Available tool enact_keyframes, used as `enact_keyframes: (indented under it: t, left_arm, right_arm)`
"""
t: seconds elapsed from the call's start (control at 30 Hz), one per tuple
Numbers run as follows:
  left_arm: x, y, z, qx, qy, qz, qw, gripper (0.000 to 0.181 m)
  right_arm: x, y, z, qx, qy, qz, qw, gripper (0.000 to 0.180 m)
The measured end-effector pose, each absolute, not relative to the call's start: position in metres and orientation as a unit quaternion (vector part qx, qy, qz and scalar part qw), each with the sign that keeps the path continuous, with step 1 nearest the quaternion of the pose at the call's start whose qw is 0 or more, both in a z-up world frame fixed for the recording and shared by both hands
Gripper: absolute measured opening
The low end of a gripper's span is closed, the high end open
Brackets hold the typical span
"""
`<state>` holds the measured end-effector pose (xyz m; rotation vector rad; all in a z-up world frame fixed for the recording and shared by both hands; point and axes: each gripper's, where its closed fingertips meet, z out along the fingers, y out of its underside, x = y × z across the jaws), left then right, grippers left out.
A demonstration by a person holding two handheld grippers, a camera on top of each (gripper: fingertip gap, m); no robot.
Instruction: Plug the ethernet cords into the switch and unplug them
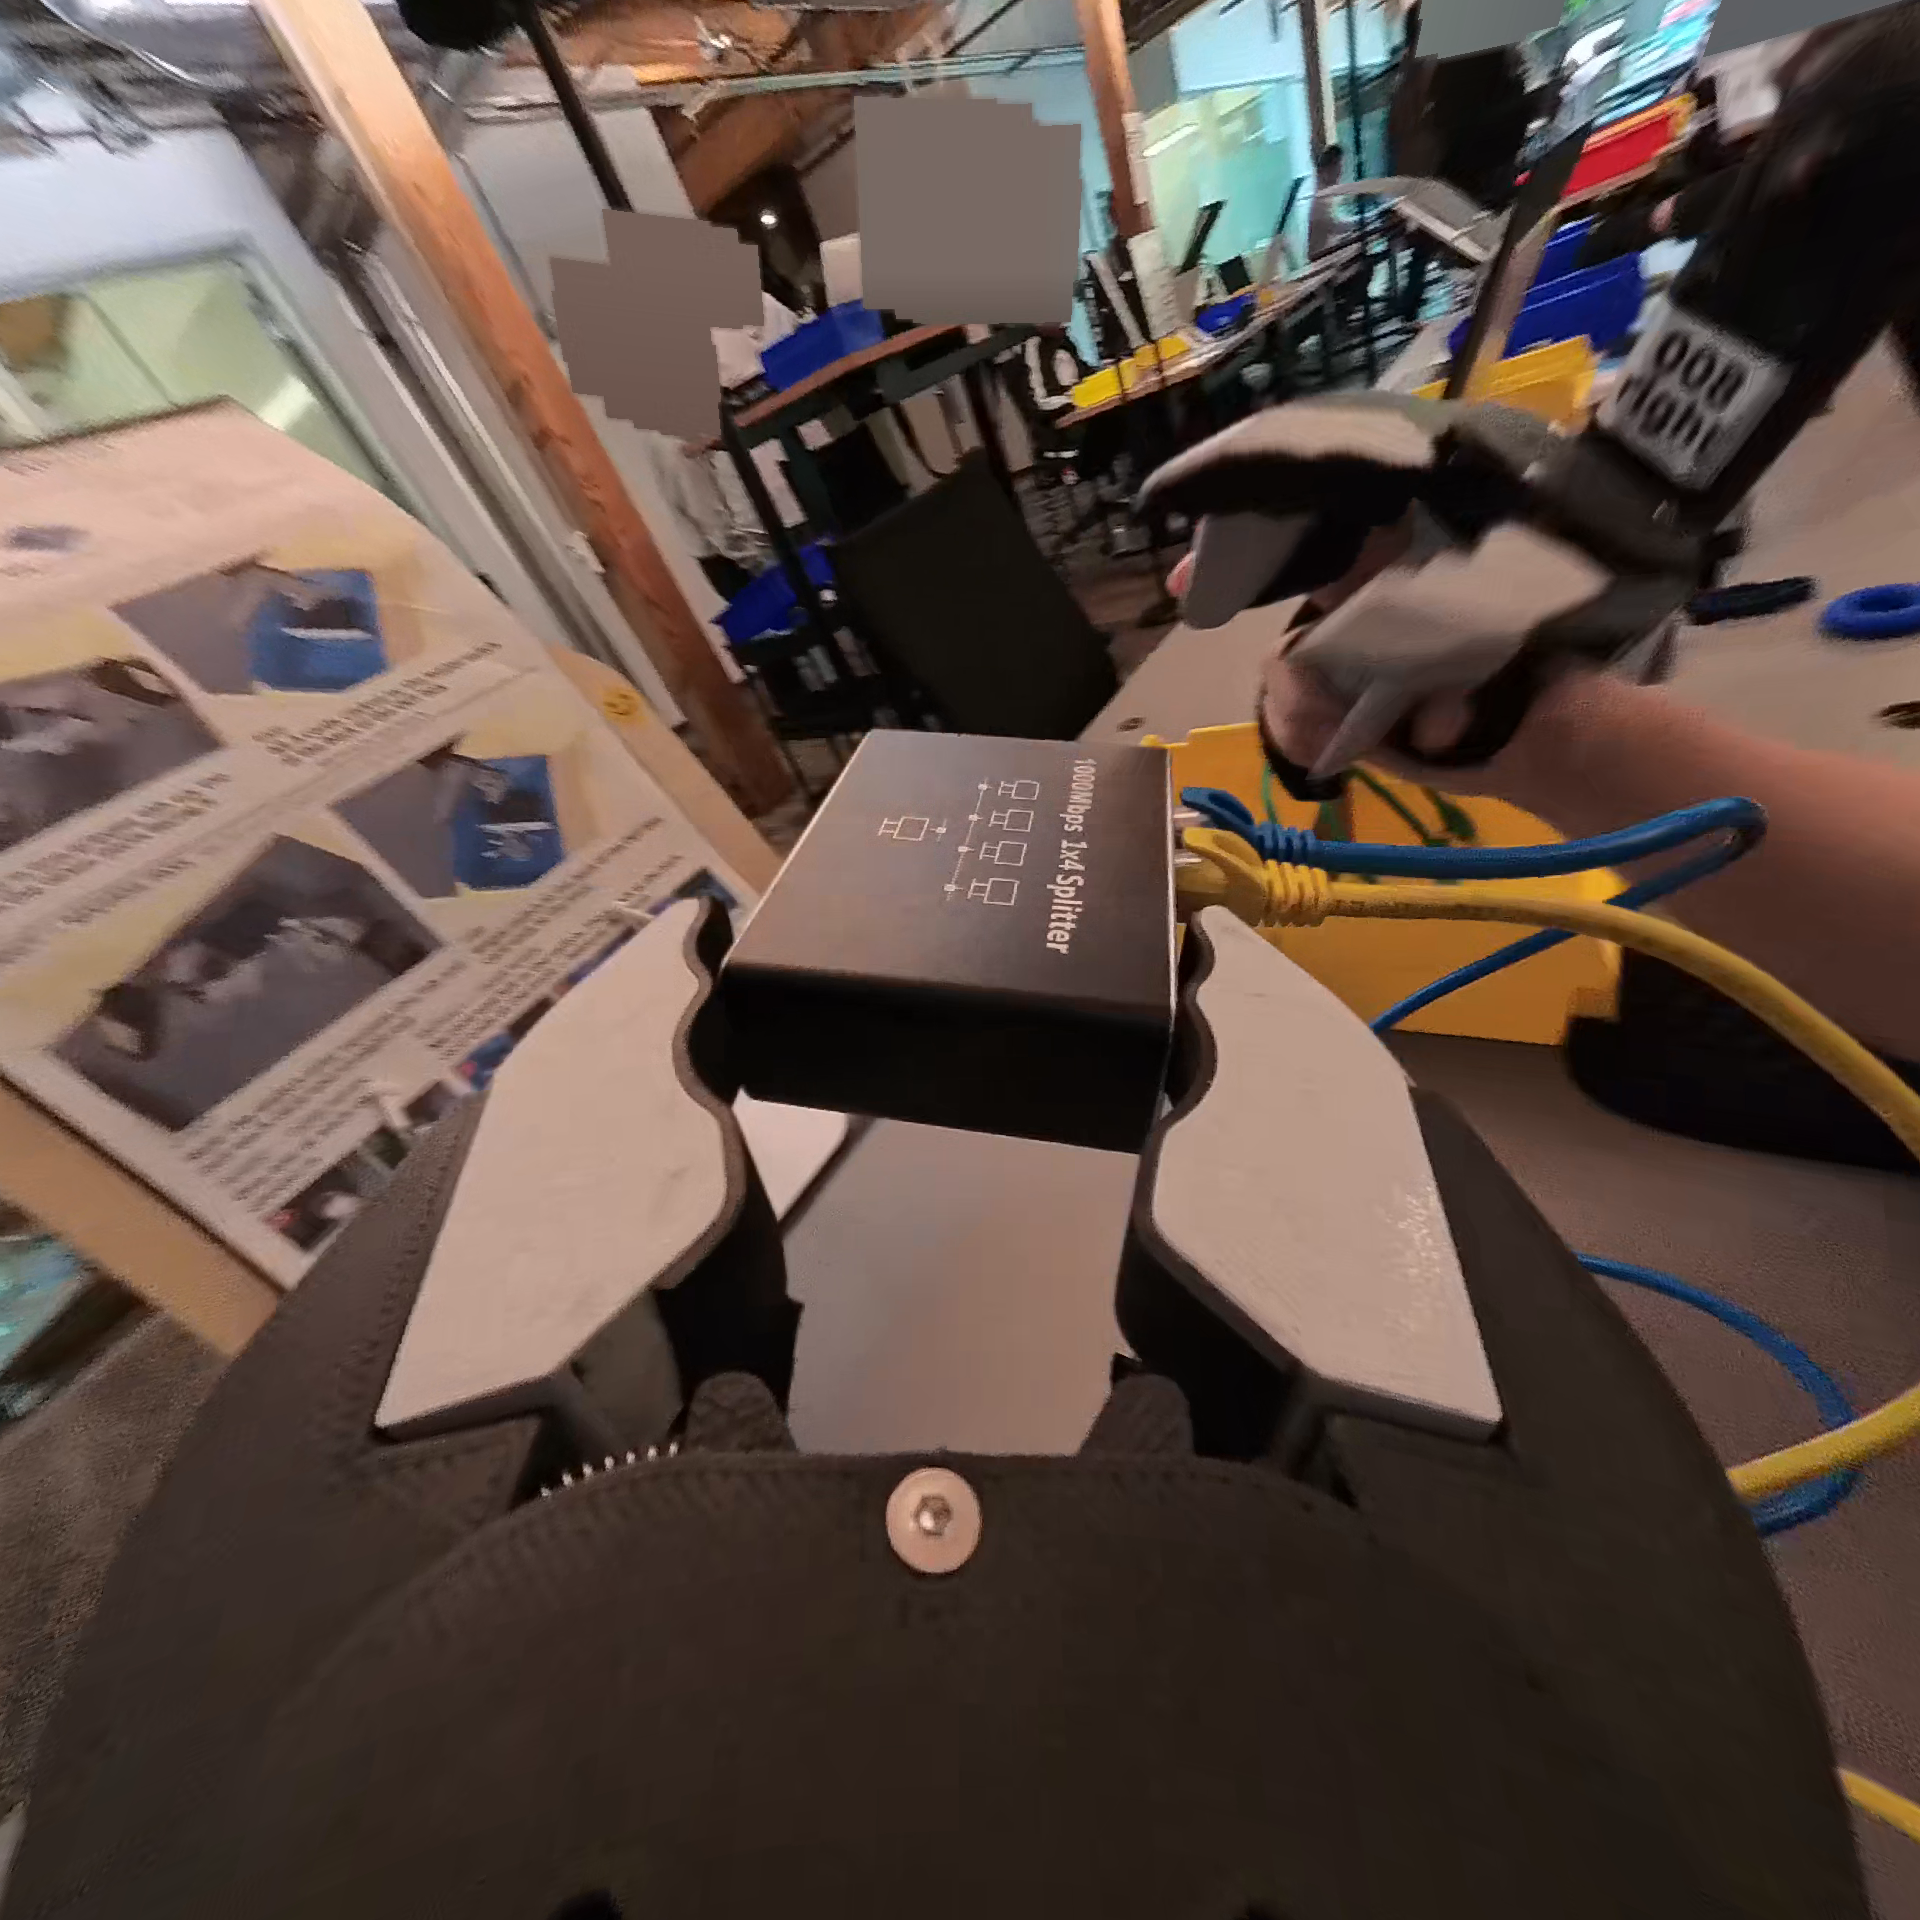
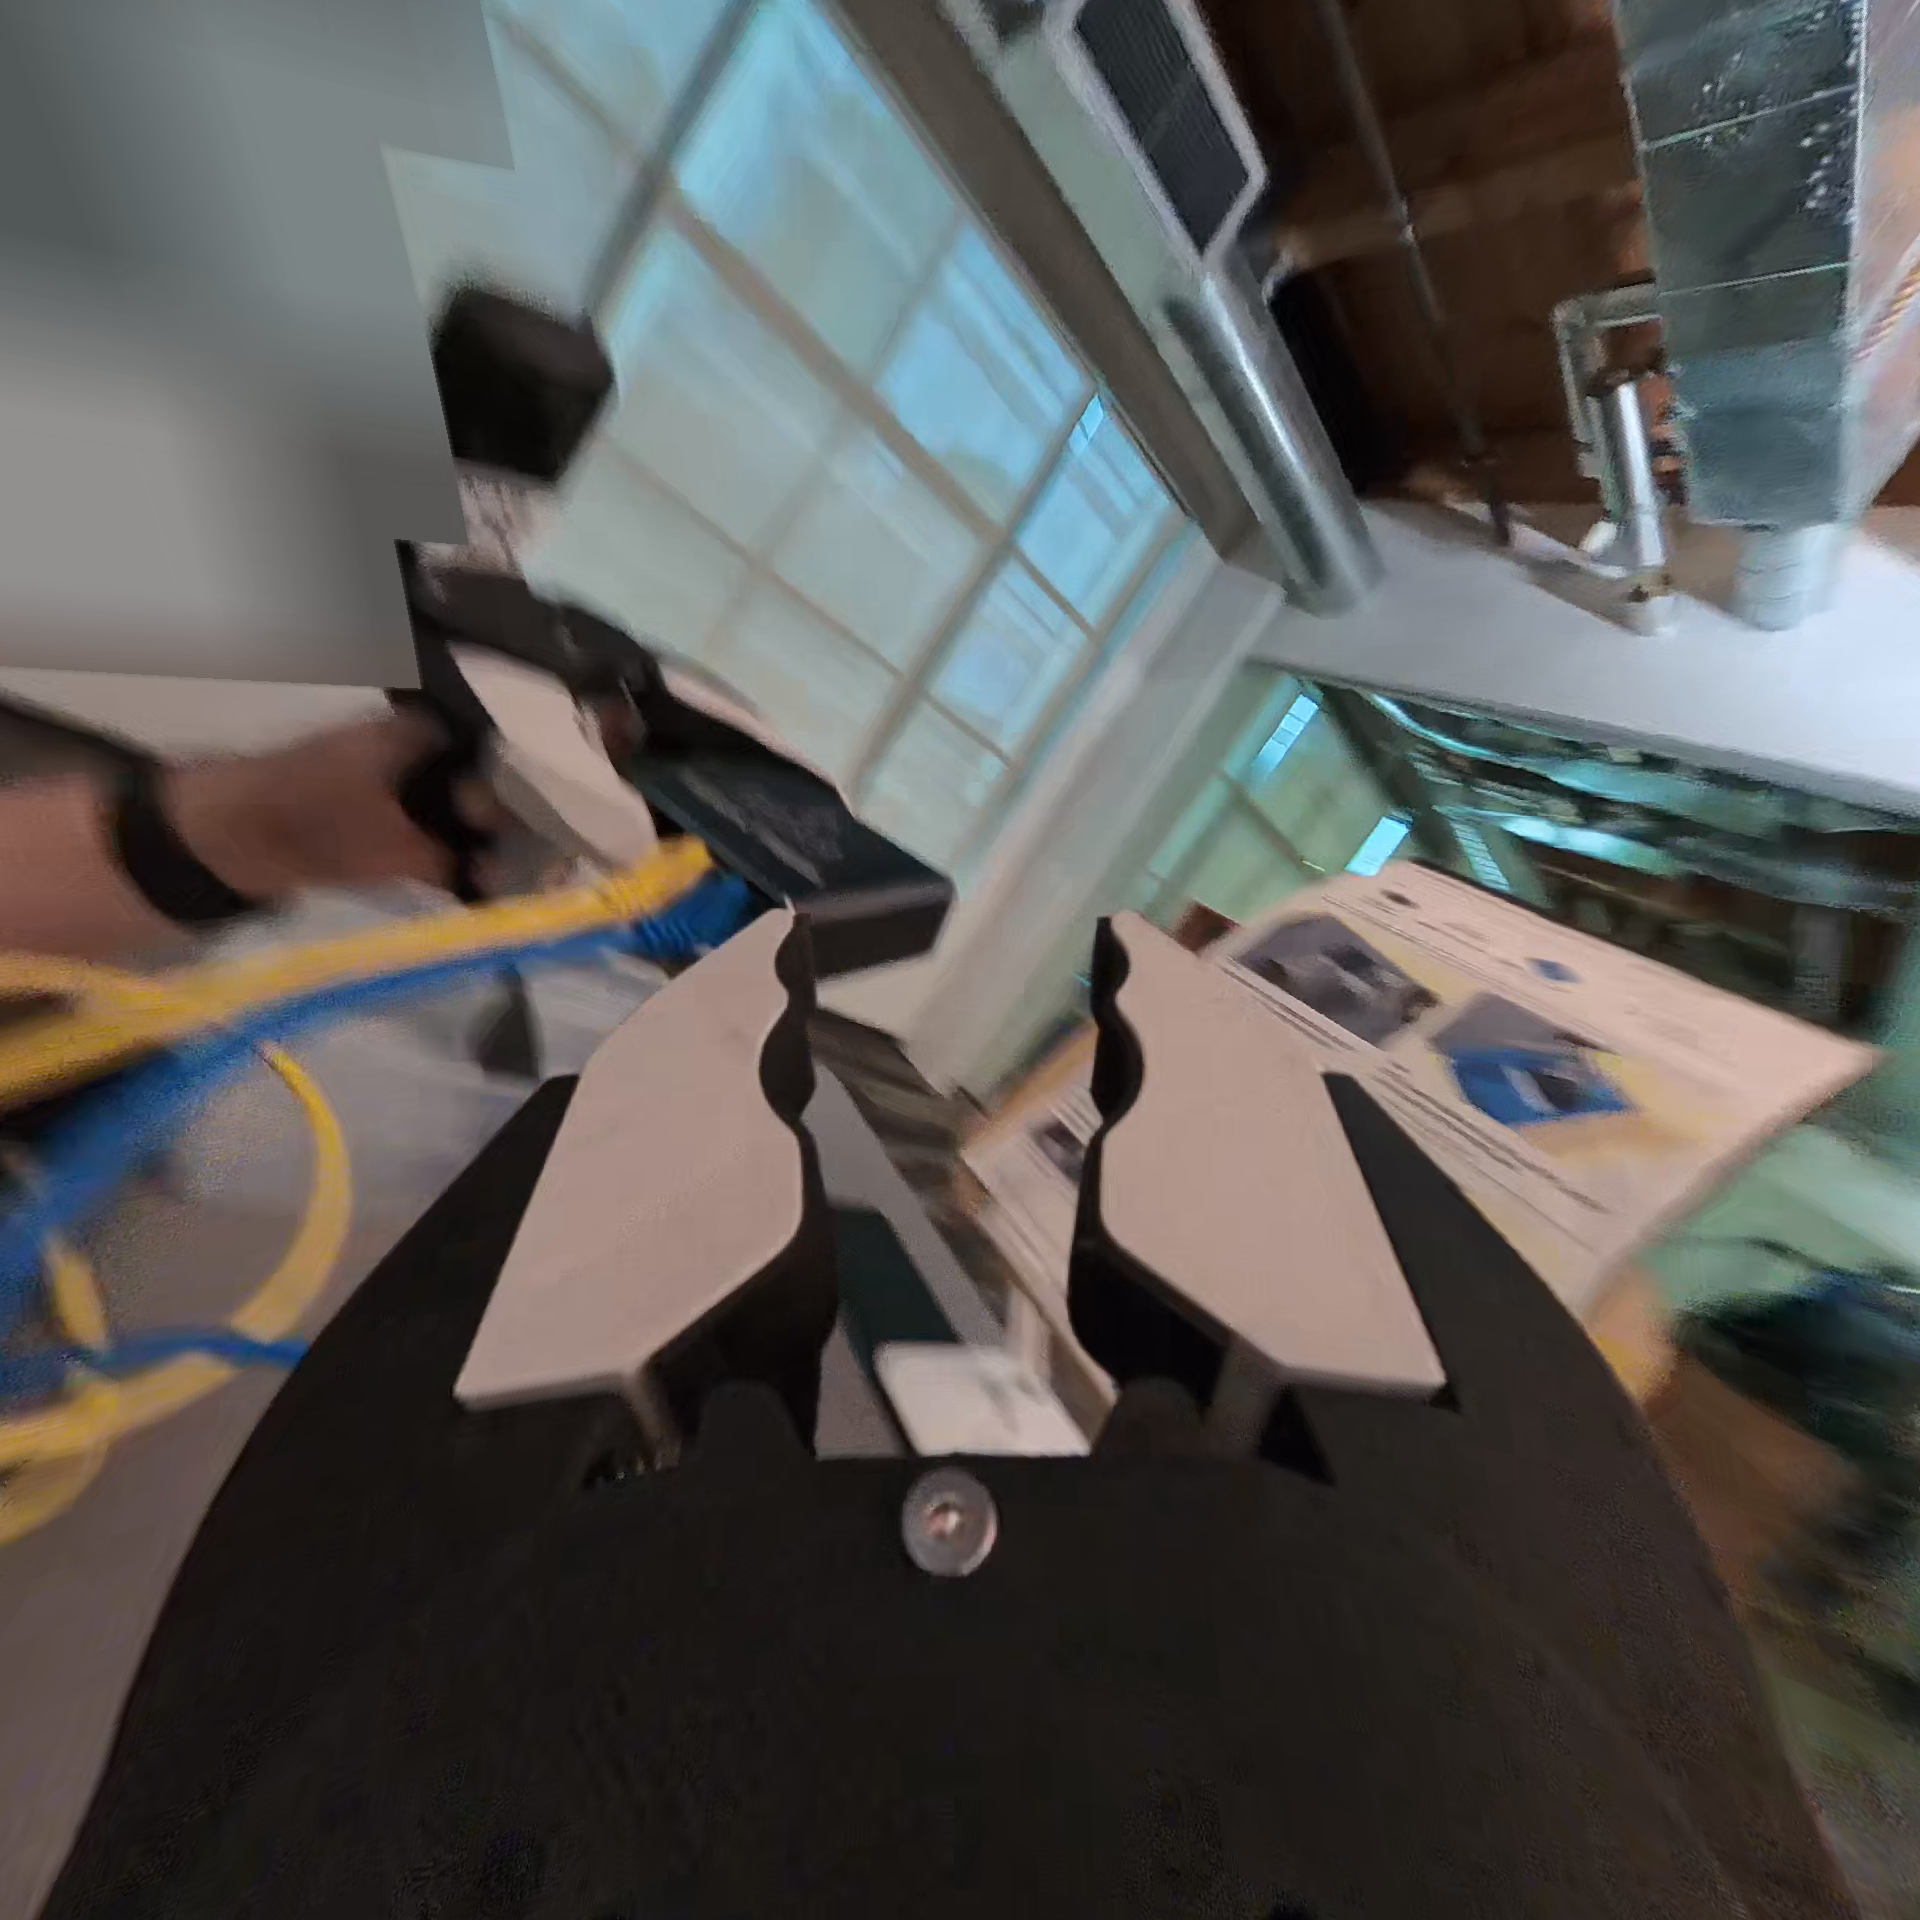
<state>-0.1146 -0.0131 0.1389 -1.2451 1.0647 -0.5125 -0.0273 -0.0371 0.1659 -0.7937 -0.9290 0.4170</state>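
Note:
My left gripper [image 1: 951, 935] is shut on a black box-shaped switch [image 1: 956, 883] and holds it off the table. A blue ethernet cord [image 1: 1455, 857] and a yellow ethernet cord [image 1: 1455, 909] are plugged into the switch's right side. My right gripper [image 2: 951, 940] is open and empty, raised and tilted up, to the right of the switch [image 2: 800, 831]. It also shows in the left wrist view [image 1: 1236, 623], above the plugs. The right wrist view is blurred; the yellow cord [image 2: 416, 935] and blue cord [image 2: 686, 920] run left from the switch.
A yellow bin [image 1: 1455, 966] with green cable stands behind the cords on the grey table [image 1: 1558, 1195]. A leaning instruction board [image 1: 260, 831] is at the left. A blue ring [image 1: 1870, 611] lies at the far right. Shelves with blue and yellow bins stand behind.

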Motion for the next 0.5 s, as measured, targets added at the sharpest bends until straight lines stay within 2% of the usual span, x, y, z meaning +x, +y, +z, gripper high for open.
enact_keyframes:
  t: [0.1, 0.17, 0.27, 0.4, 0.5]
  left_arm:
    - [-0.103, -0.019, 0.129, -0.563, 0.477, -0.269, 0.618, 0.081]
    - [-0.094, -0.024, 0.123, -0.570, 0.484, -0.292, 0.597, 0.081]
    - [-0.082, -0.031, 0.113, -0.575, 0.492, -0.328, 0.565, 0.081]
    - [-0.082, -0.039, 0.114, -0.536, 0.522, -0.337, 0.571, 0.090]
    - [-0.102, -0.024, 0.117, -0.507, 0.546, -0.201, 0.636, 0.096]
  right_arm:
    - [-0.049, -0.022, 0.131, -0.343, -0.518, -0.052, 0.781, 0.056]
    - [-0.065, -0.025, 0.126, -0.303, -0.530, -0.134, 0.781, 0.059]
    - [-0.075, -0.027, 0.116, -0.287, -0.554, -0.184, 0.759, 0.037]
    - [-0.069, -0.026, 0.112, -0.297, -0.570, -0.184, 0.743, 0.035]
    - [-0.064, -0.021, 0.109, -0.327, -0.576, -0.162, 0.731, 0.034]
